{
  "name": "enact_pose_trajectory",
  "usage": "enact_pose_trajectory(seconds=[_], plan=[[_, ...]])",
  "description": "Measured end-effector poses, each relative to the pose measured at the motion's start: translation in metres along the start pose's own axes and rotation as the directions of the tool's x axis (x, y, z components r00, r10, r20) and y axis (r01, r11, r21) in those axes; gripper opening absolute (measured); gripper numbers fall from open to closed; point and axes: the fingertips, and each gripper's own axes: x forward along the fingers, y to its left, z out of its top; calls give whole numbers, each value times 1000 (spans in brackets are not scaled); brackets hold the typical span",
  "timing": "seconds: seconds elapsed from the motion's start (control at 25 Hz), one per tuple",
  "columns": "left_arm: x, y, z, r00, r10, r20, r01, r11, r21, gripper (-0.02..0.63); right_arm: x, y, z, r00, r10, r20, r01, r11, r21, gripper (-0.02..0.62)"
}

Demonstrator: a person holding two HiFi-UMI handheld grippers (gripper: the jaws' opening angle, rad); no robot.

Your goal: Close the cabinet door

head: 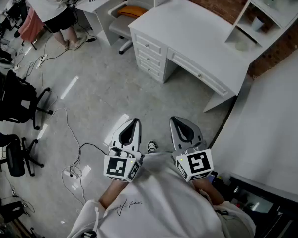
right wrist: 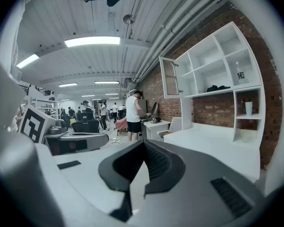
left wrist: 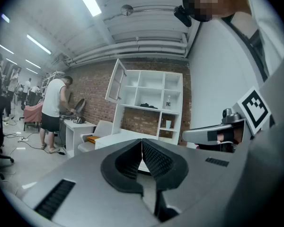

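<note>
The cabinet door, white-framed with a glass pane, stands swung open at the top left of the white shelf unit above the desk. The right gripper view shows the same door open, far ahead. My left gripper and right gripper are held side by side close to my body, over the floor and well short of the desk. Both are shut with nothing between the jaws, as the left gripper and right gripper views show.
A white desk with drawers stands ahead. A grey chair with an orange cushion sits at its left end. A person stands at a small table at top left. Black office chairs and cables lie left. A white panel rises on the right.
</note>
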Motion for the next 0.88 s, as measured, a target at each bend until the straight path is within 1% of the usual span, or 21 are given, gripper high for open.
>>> enact_pose_trajectory(seconds=[0.12,0.2,0.28,0.36,0.44,0.52,0.64,0.88], plan=[[10,5,3,1000,5,31,-6,1000,24,16,7,-9,1,1000,-12,21,11,1000,5,23],[17,8,2,999,6,31,-7,999,33,15,11,-14,-1,999,-18,29,18,1000,11,23],[17,7,-3,1000,12,14,-12,999,36,16,11,-17,-8,999,-30,17,29,998,55,23],[15,5,-9,1000,23,-7,-22,999,39,15,7,-22,-17,999,-40,8,38,990,135,23],[14,6,-11,999,39,-14,-38,998,46,15,3,-25,-20,999,-50,5,48,985,168,25],[12,9,-8,998,57,-12,-56,997,48,15,3,-27,-18,998,-59,-2,59,987,149,25],[7,17,-5,996,85,-9,-85,996,39,16,7,-24,-17,999,-46,-8,47,990,136,25],[5,44,-4,991,132,-14,-132,991,13,15,24,-17,-15,998,-42,-39,46,992,117,25]])
